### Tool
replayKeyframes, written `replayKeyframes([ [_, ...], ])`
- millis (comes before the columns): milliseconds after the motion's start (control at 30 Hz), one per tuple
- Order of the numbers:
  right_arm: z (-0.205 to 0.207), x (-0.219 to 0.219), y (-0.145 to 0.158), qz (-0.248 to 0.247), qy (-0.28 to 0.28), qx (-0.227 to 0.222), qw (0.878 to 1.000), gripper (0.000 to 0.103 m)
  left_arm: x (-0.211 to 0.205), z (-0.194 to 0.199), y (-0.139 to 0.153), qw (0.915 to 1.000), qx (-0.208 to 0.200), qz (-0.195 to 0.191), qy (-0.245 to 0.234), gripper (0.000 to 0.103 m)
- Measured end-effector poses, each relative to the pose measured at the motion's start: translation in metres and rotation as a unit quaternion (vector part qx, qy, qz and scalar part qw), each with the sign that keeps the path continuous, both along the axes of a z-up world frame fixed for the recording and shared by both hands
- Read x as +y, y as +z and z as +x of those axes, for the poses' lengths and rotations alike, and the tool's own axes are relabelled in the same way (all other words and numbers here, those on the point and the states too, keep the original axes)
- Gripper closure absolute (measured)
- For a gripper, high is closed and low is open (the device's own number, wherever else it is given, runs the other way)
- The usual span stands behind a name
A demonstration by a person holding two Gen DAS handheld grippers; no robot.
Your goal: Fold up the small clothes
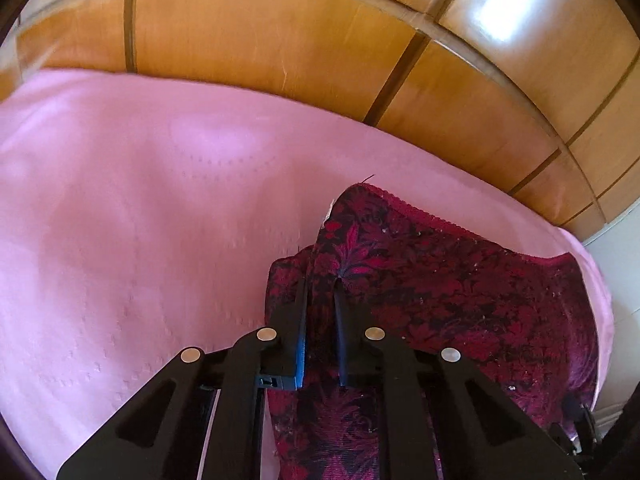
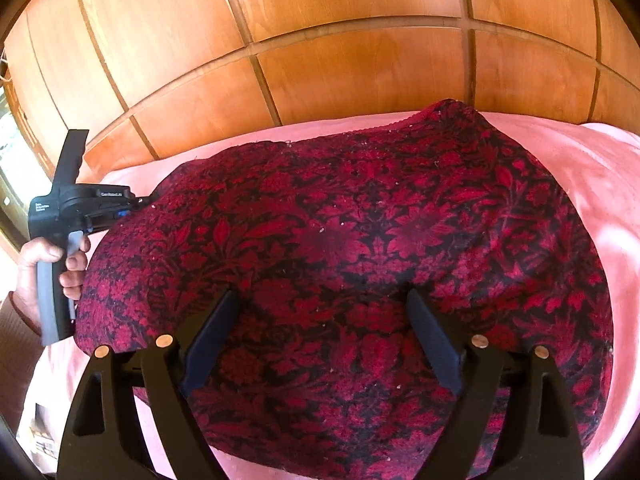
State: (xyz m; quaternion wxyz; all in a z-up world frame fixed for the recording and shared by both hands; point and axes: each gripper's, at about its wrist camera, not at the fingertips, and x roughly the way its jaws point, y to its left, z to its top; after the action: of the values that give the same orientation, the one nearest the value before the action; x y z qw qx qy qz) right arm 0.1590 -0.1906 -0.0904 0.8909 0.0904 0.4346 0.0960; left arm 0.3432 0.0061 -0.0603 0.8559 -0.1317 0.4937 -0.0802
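Cloth (image 2: pixel 360 248), red-and-black, is spread unfolded on a pink sheet (image 1: pixel 120 220).
Its edge is pinched by the left gripper (image 1: pixel 322 280); the right gripper (image 2: pixel 324 304) is held wide apart above it. Folding is barely begun.

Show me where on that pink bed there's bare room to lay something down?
A wide bare patch of pink sheet lies left of the red floral cloth, bordered behind by the wooden panels. Right of the cloth only a narrower pink strip shows. The cloth's own area is crowded with both grippers.
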Motion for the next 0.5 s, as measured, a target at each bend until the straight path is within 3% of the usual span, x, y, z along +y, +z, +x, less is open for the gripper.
replayKeyframes([
  [67, 0.001, -0.001, 0.004, 0.002, 0.006, 0.006, 1.000, 0.017, 0.002, -0.003, 0.009, 1.0000, -0.001, 0.000, 0.007, 0.087],
  [167, -0.002, -0.014, 0.018, 0.021, 0.010, 0.006, 1.000, 0.024, 0.004, -0.020, 0.033, 0.9989, -0.039, 0.016, 0.019, 0.075],
  [233, -0.011, -0.035, 0.033, 0.037, -0.019, -0.014, 0.999, 0.024, 0.004, -0.039, 0.047, 0.9966, -0.072, 0.031, 0.027, 0.075],
  [333, -0.023, -0.069, 0.044, 0.037, -0.066, -0.028, 0.997, 0.024, 0.006, -0.067, 0.061, 0.9945, -0.102, 0.014, 0.023, 0.075],
  [500, -0.042, -0.110, 0.034, 0.031, -0.111, -0.003, 0.993, 0.030, -0.017, -0.107, 0.067, 0.9911, -0.128, 0.016, -0.033, 0.075],
])
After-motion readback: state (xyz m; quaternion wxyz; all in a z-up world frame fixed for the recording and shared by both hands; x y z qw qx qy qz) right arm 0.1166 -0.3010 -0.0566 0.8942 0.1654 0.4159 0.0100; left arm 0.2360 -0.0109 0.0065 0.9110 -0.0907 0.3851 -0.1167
